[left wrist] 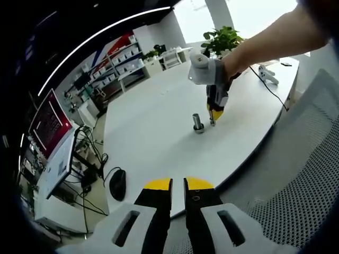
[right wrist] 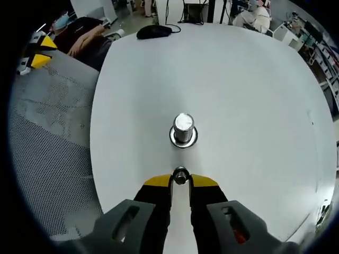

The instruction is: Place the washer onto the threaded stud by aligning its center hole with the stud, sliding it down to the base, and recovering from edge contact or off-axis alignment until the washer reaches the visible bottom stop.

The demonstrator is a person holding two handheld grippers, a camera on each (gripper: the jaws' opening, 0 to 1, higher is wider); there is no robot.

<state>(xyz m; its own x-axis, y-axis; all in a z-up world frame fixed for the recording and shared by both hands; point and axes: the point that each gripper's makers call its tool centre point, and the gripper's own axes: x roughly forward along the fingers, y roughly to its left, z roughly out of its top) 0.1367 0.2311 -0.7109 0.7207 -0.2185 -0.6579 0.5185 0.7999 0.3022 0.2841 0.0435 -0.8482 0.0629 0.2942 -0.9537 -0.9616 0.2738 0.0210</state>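
Yellow-tipped right claw (right wrist: 180,181) pinches a small silver metal washer (right wrist: 180,176) between its tips, just above the broad white surface (right wrist: 254,106). Close ahead of it stands the short shiny threaded stud (right wrist: 184,128) on its round base, apart from the washer. Left claw (left wrist: 178,185), nearly closed on nothing, hovers at the surface's edge near a black computer mouse (left wrist: 117,183).

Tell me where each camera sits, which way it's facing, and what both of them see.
Left gripper view: rides the left hand-held gripper, held back off the table edge, facing the stud and the right hand-held gripper on a person's arm.
Right gripper view: rides the right hand-held gripper, pinching the washer, looking down at the stud.
Shared: stud, table, computer mouse.
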